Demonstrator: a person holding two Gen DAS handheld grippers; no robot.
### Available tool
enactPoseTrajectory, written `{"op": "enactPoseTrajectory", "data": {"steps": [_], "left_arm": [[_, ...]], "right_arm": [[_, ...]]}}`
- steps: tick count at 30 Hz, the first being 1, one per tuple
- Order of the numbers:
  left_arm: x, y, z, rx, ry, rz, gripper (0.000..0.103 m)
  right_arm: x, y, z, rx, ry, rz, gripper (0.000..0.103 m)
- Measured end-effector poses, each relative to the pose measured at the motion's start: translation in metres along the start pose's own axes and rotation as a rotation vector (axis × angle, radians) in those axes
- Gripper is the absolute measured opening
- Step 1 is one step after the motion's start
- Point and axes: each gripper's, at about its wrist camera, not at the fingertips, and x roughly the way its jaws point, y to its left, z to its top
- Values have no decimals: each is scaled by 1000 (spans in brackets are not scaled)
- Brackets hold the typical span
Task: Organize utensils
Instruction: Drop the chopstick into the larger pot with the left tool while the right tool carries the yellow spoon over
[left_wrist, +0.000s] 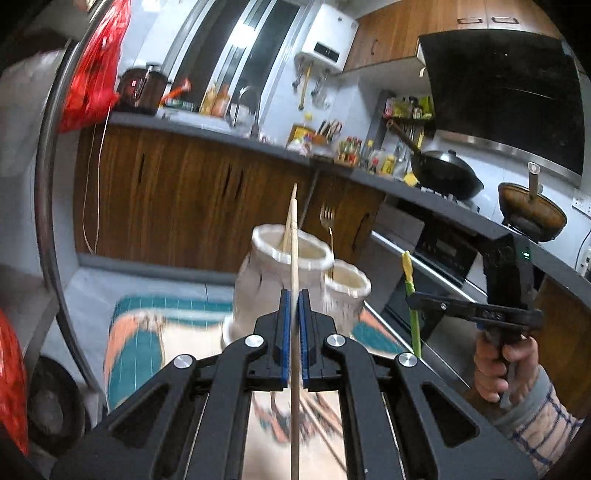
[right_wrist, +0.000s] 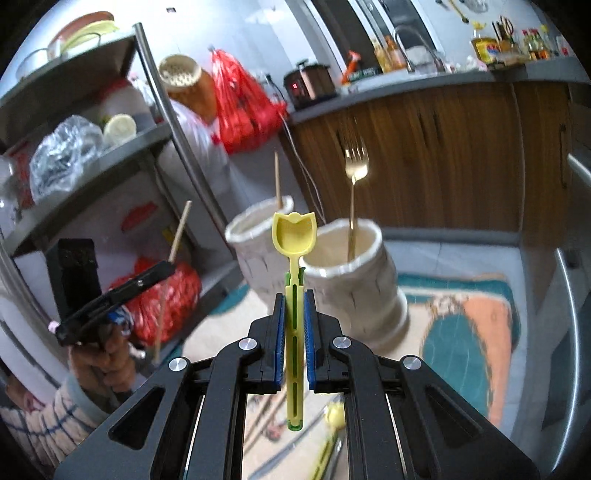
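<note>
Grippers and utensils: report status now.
Left gripper shut on wooden chopstick. Right gripper shut on yellow tulip-shaped plastic spoon. White ceramic holders ahead, nothing between.

**No legible writing in my views**

I can read nothing for certain. Raised lettering sits on the black body of my right gripper (left_wrist: 411, 298), but it is too small and dark to spell out. The rice cooker (right_wrist: 309, 83) shows a red lit display, only a glow from here. The water heater (left_wrist: 327, 44) has a dark panel with faint marks I cannot make out. A red label on a white package (right_wrist: 138, 218) on the shelf and the printed labels on the counter bottles (left_wrist: 380, 162) are blurred.
</note>
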Motion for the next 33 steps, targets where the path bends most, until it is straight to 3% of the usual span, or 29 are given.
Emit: {"op": "enactPoseTrajectory", "data": {"steps": [10,21,33], "left_arm": [[35,-5,68,10,-266,-10,4],[87,-7,82,21,-380,9,4],[89,-12,32,116,-262,110,4]], "right_arm": [[9,9,46,-70,-152,-58,10],[27,-2,68,-77,-268,-152,10],[57,-9,40,-116,-182,-240,10]]}}
